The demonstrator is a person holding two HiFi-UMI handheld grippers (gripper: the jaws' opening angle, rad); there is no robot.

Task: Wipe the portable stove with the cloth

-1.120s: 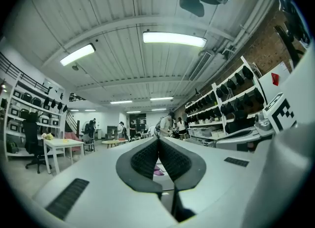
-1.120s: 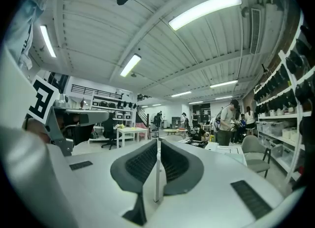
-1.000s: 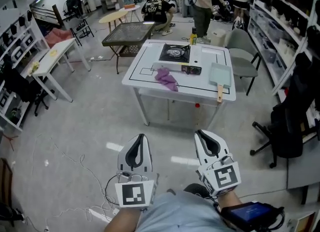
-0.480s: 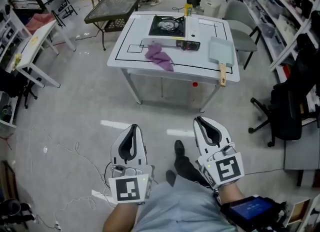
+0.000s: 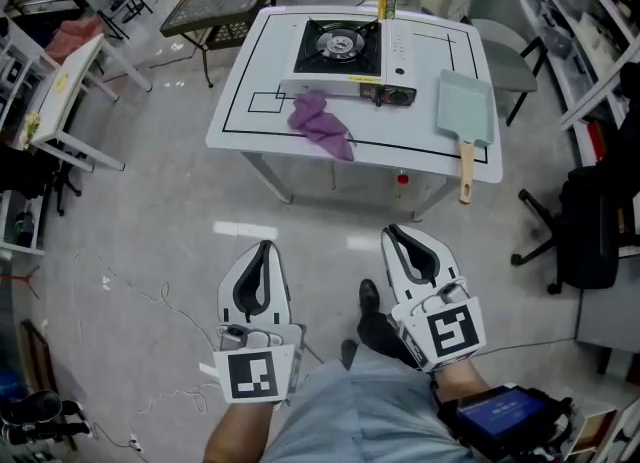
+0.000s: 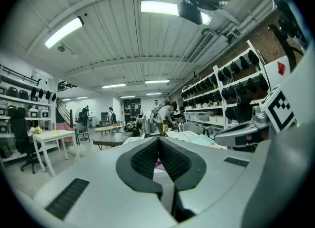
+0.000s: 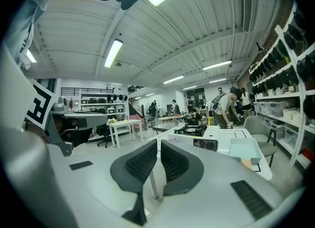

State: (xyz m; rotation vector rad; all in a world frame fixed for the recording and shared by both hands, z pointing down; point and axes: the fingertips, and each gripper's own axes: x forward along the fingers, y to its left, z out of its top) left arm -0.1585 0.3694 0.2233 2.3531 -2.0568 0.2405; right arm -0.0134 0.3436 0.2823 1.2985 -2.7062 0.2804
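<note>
Approach stage: left gripper clenched empty, right gripper seemingly barely ajar; next, reach and open onto the cloth by the portable stove

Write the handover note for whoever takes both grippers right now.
Left gripper: shut, empty.
Right gripper: jaws a slit apart, empty.
Both are over the floor, short of the white table.
Purple cloth: crumpled on the table, right in front of the portable stove.
Done: nothing; the cloth lies untouched.
Left: reach the table, pick up the cloth, wipe the stove.
</note>
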